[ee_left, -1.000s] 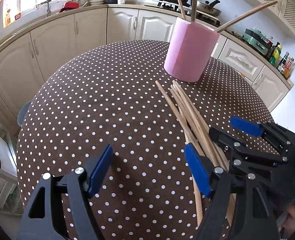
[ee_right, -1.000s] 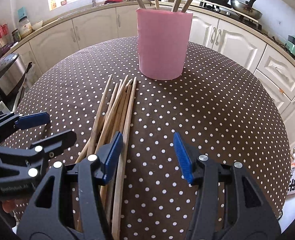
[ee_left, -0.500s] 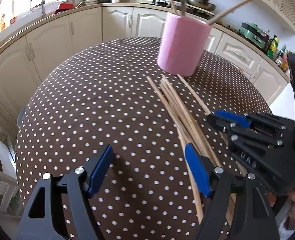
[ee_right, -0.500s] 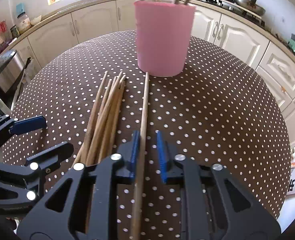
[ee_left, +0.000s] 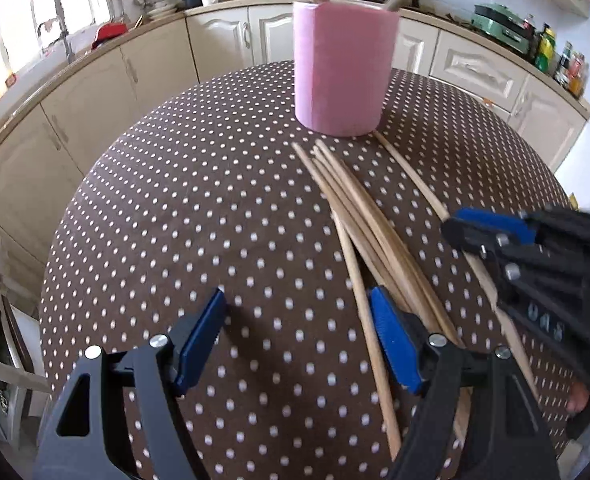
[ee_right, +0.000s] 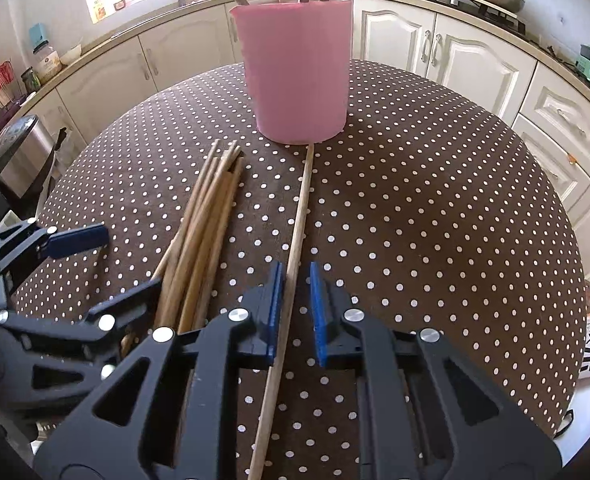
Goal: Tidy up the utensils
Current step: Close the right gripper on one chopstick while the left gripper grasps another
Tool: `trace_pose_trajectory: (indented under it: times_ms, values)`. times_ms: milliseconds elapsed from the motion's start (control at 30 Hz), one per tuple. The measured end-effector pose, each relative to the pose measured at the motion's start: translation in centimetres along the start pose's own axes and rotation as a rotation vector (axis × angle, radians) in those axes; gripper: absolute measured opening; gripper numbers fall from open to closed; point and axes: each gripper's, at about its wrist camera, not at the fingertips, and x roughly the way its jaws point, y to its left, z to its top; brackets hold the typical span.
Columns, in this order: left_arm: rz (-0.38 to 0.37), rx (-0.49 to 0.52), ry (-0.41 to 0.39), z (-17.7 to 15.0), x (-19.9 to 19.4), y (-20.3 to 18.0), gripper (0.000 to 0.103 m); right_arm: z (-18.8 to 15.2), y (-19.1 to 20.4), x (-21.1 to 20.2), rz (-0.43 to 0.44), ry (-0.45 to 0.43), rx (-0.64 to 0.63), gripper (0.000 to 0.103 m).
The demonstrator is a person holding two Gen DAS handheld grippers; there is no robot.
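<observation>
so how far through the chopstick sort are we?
Early. Done: about four sticks stand in the pink cup. In hand: the right gripper has one single chopstick between its fingers, tip against the cup's base, though a gap shows beside one pad. Left: a loose bundle lies on the table; the left gripper is open, empty.

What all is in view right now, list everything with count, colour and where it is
Holder: one, pink, upright at the far side of the table, several wooden sticks standing in it.
Single chopstick: one, light wood, lying apart from the rest, far tip at the holder's base.
Chopstick bundle: about six, light wood, loose on the cloth left of the single one.
Tablecloth: one, brown with white dots, covering the round table.
Left gripper: black with blue pads, open, beside the bundle.
Right gripper: black with blue pads, jaws nearly closed around the single chopstick.
</observation>
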Motion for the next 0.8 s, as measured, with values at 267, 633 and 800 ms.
trace_pose_trajectory:
  times_ms: [267, 633, 800]
  values:
    - [0.002, -0.011, 0.04, 5.2, 2.6, 0.5, 0.064, 1.9, 0.4, 0.8, 0.017, 0.051, 0.004, 0.015]
    - [-0.033, -0.056, 0.047, 8.7, 3.6, 3.8, 0.006, 4.2, 0.2, 2.3, 0.043, 0.11, 0.003, 0.008]
    - [-0.091, -0.104, 0.04, 8.5, 3.9, 6.1, 0.006, 4.5, -0.8, 2.1, 0.07, 0.112, 0.041, 0.006]
